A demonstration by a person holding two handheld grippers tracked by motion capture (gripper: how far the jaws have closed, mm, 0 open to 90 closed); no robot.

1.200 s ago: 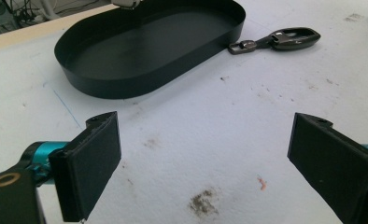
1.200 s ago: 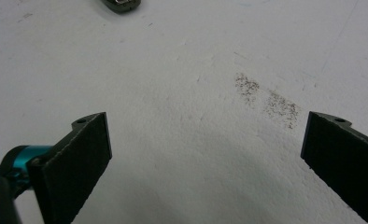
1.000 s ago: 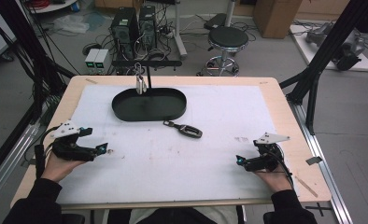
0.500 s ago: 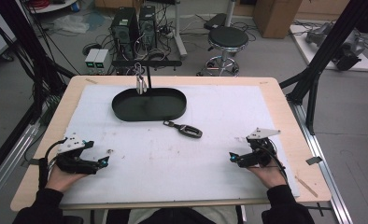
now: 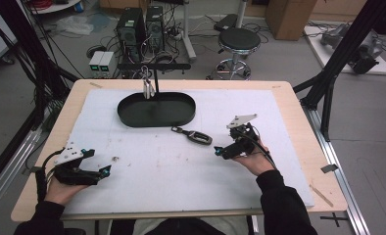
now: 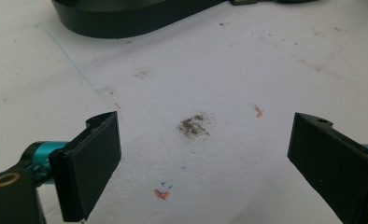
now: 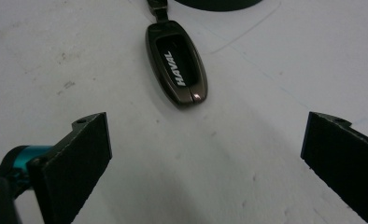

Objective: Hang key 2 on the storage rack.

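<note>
- While the right gripper [image 7: 205, 158] stands wide, the key fob [image 7: 176, 61] lies just ahead; advance until both jaws straddle it.
- Left gripper [image 6: 203, 154], also wide, can idle.

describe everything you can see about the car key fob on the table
The key fob is a slim, rounded oblong with a glossy black face in a dark metallic-looking frame, with HAVAL printed in white along it. A short strap or loop runs from its far end toward the black oval tray, which it lies just in front of. It rests flat on the white table cover, face up. Nothing grips it; the right claw sits open just short of it.
</note>
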